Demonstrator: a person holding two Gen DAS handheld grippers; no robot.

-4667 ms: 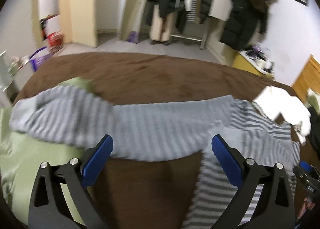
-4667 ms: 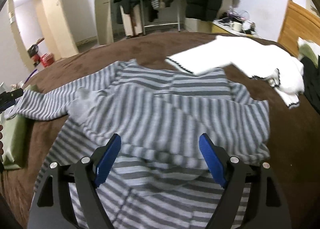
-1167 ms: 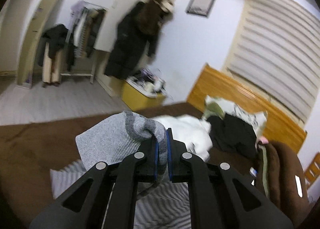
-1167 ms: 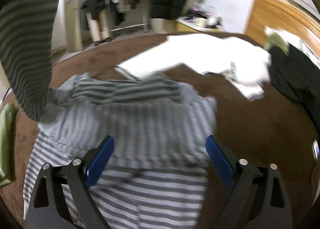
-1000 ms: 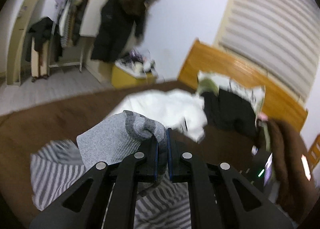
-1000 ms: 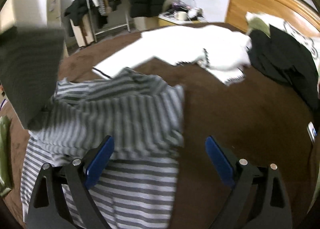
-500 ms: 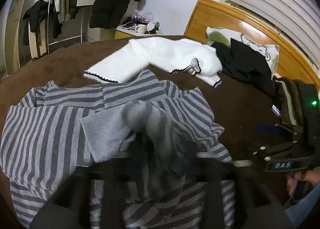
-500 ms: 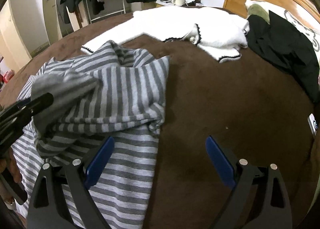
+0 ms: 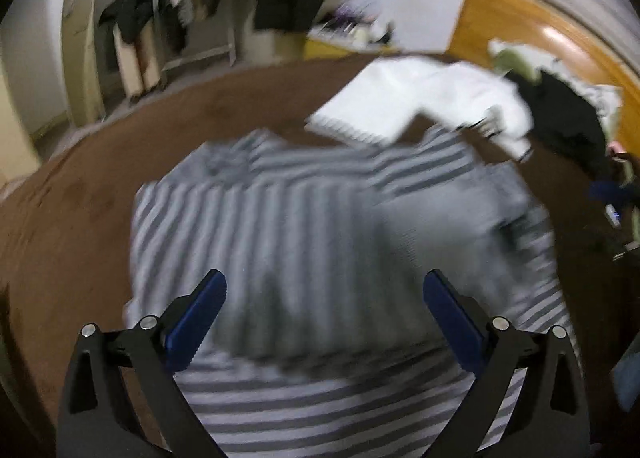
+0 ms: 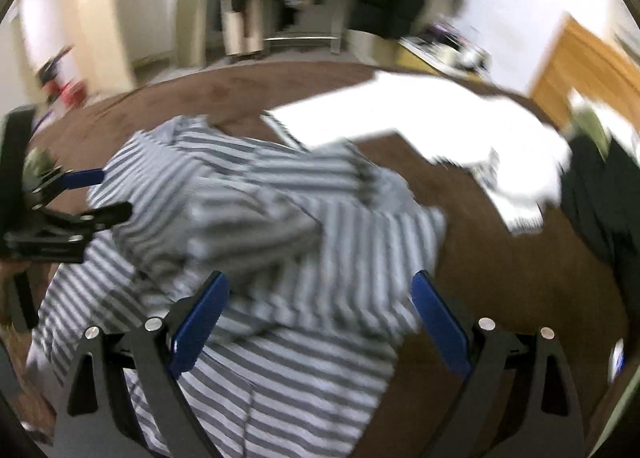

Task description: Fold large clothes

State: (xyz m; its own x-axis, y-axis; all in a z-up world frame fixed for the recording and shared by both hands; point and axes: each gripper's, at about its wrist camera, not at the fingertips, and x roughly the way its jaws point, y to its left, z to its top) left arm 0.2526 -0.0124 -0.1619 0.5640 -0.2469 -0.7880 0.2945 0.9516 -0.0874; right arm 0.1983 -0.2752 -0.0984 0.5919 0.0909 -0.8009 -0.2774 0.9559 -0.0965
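A grey-and-white striped sweater (image 9: 320,226) lies on the brown bedspread (image 9: 80,198), with one sleeve folded across its body. My left gripper (image 9: 324,282) hovers over the sweater's middle; its jaws are opening wide and no cloth is pinched between the blue pads. In the right wrist view the sweater (image 10: 280,226) fills the centre, and the left gripper (image 10: 108,194) shows at its left edge. My right gripper (image 10: 320,278) stands open above the sweater's lower half, holding nothing. Both views are motion-blurred.
A white garment (image 9: 420,98) lies just beyond the sweater's collar, touching its far edge. A black garment (image 9: 568,114) and pillows sit by the wooden headboard (image 9: 520,30) at the right. Coats, a clothes rack and a doorway stand behind the bed.
The left gripper, shut on the sleeve cuff a second ago, has let it go, spread wide and dropped toward the sweater. The sleeve now lies across the body. The right gripper swung left over the sweater.
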